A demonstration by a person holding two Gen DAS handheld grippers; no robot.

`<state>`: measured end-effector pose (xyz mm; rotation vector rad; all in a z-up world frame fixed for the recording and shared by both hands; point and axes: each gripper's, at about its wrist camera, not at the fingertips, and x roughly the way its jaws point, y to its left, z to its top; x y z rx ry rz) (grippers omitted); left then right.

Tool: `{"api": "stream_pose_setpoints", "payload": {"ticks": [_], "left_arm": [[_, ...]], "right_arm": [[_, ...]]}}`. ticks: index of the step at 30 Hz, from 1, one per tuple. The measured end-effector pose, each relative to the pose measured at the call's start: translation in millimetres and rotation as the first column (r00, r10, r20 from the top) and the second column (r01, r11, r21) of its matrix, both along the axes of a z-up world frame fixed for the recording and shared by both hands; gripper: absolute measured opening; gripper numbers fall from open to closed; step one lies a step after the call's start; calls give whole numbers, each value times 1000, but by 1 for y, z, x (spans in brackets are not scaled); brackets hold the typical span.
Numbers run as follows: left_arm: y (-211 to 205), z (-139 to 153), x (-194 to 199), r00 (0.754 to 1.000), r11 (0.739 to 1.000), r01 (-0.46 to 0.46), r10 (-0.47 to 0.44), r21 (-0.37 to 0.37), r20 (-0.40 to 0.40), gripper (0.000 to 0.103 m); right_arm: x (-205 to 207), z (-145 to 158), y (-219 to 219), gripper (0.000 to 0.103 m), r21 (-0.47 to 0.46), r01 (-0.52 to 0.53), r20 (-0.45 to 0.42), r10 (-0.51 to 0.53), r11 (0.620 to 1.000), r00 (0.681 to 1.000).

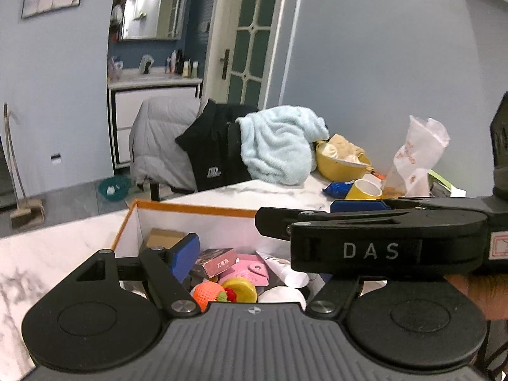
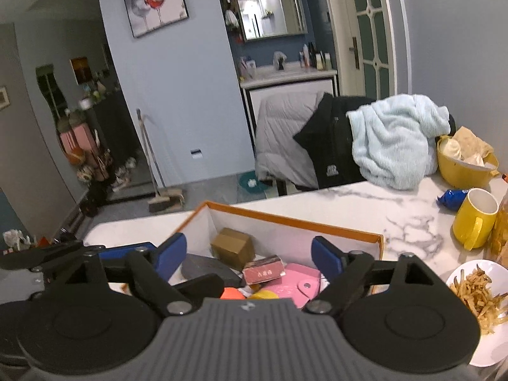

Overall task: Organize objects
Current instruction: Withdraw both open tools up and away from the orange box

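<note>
An orange-rimmed white box sits on the marble table. It holds a brown carton, a dark red small box, a pink pouch, an orange and yellow toy, a white tube and a grey flat item. My left gripper is open and empty over the box; its right finger is hidden behind the right gripper's body, which crosses the left wrist view. My right gripper is open and empty above the box.
A yellow mug, blue packet, yellow bowl, plate of fries and plastic bag stand at the right. Light blue towel and black jacket hang on a chair behind.
</note>
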<state>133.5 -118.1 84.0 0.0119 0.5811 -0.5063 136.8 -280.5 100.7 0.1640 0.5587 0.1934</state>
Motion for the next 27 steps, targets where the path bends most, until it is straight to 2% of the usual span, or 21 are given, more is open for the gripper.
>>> {"api": "stream_pose_setpoints", "payload": {"ticks": [4,9,12,15,20,22,24,27], "left_arm": [[0,15,-17,999,1000,-29,29,-3,13,89],[-4,25,-37,993,991,-114,110,73,51,94],[-2,25,-45,990,985,-139,134,104,50,96],[9,22,-54,983,974,-183,178,134,47,96],[45,12,-63,954,947,-297,299,120,1,98],[55,7,-58,937,934,-341,347,108,-42,100],[58,0,-49,925,923,-361,373,137,-74,100],[53,-13,-47,910,902,-392,409,182,-66,100]], "right_arm": [[-17,14,-2,98,24,6,24,-6,1000,1000],[-37,24,7,101,-5,60,31,-60,998,998],[-51,23,13,102,-6,99,53,-99,995,994],[-60,19,19,102,-31,109,36,-108,994,994],[-72,13,24,102,-52,143,42,-141,988,989],[-75,6,28,102,-72,141,35,-138,987,990],[-77,0,29,102,-73,165,27,-163,984,986],[-78,-11,32,102,-115,146,3,-147,983,989]]}}
